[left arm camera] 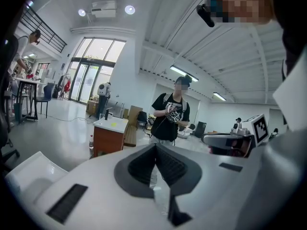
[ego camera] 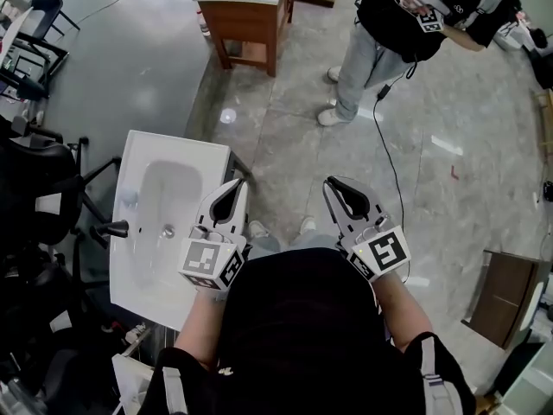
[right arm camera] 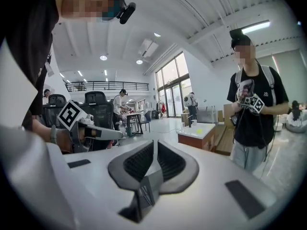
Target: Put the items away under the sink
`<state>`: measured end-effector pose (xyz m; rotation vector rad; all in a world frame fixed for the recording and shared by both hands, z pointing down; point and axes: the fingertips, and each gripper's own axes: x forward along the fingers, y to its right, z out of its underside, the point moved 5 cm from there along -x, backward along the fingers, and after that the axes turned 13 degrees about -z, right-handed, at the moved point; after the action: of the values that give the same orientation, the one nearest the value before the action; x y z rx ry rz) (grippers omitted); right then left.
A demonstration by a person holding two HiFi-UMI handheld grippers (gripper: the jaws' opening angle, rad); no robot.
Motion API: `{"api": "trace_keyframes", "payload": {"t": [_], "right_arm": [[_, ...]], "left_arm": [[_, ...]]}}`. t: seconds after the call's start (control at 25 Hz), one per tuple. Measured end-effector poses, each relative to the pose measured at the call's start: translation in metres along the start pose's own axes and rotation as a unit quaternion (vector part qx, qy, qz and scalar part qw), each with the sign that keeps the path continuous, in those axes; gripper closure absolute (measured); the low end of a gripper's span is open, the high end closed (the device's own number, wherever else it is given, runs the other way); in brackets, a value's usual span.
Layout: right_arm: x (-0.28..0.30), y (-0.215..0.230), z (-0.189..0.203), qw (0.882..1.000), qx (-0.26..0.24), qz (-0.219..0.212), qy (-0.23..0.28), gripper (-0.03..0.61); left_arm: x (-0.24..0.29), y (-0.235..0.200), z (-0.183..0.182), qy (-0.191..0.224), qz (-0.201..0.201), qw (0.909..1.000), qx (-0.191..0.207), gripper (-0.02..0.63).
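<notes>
The left claw [ego camera: 235, 182] is pressed together at the tips with nothing between its ribbed black pads [left arm camera: 144, 164], as the left gripper view shows. The right claw [ego camera: 331, 182] is likewise closed on nothing, its pads [right arm camera: 139, 162] meeting at the front. Both are held out level in front of the person's black-clad chest, side by side and apart, each with its cube of square markers nearest the wrist.

The white rectangular sink [ego camera: 138, 154], with an oval basin and a black tap [ego camera: 112, 229] on its far left edge, lies just below and left of the left claw. Its near long edge runs beside the person's left arm. The space under it is hidden in every view.

The floor of grey marbled tiles [ego camera: 285, 145] spreads ahead, with a thin black cable [ego camera: 393, 171] trailing across it. Farther off stands a brown wooden cabinet with a white top [ego camera: 246, 15]. To its right is a second person in a black shirt and grey trousers [ego camera: 389, 24], who holds another marked gripper. Black office chairs [ego camera: 34, 197] crowd the floor beyond the sink's far left edge.
</notes>
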<state>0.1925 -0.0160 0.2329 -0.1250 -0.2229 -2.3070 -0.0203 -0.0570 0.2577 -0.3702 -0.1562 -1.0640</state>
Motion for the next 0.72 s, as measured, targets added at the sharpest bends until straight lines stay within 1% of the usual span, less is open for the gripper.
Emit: {"api": "trace_keyframes", "payload": {"t": [0.32, 0.72], "right_arm": [[0.004, 0.005, -0.034, 1.000, -0.024, -0.001, 0.019, 0.534], [0.018, 0.010, -0.059, 0.998, -0.053, -0.013, 0.035, 0.534]], "left_arm": [[0.000, -0.005, -0.026, 0.025, -0.003, 0.9997, 0.004, 0.592], [0.010, -0.011, -0.045, 0.045, -0.003, 0.9990, 0.007, 0.592]]}}
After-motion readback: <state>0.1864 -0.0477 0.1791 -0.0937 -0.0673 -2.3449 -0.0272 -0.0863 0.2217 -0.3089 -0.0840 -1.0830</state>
